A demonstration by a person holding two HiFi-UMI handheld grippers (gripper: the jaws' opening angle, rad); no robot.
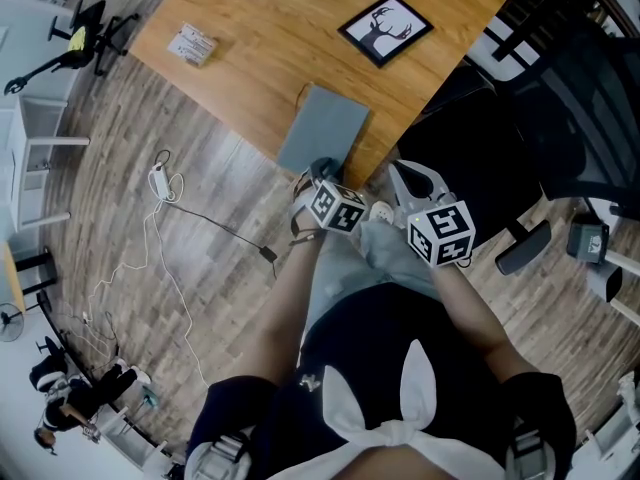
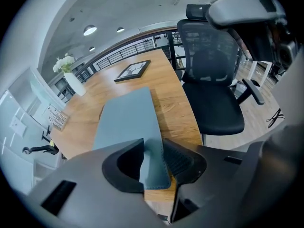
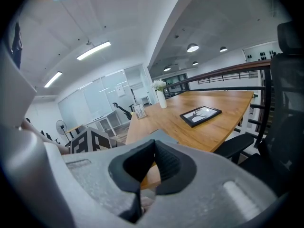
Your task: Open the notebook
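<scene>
Wooden table (image 1: pixel 260 58) is carrying the notebook (image 2: pixel 126 118) at its near edge, where the left gripper (image 2: pixel 153 148) is straddling a corner, jaws half-spread, seemingly not pinching yet. The right gripper (image 3: pixel 154 142) is waiting, pressed together. Closing should be catching only the cover.

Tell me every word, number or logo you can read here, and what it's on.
No text is readable in any view.
Small white box on the table: faint marks, too small to read.
Framed picture: a deer silhouette, no words.
Grey notebook: plain cover, no label visible.
Two cubes: black-and-white square patterns, not letters.
</scene>
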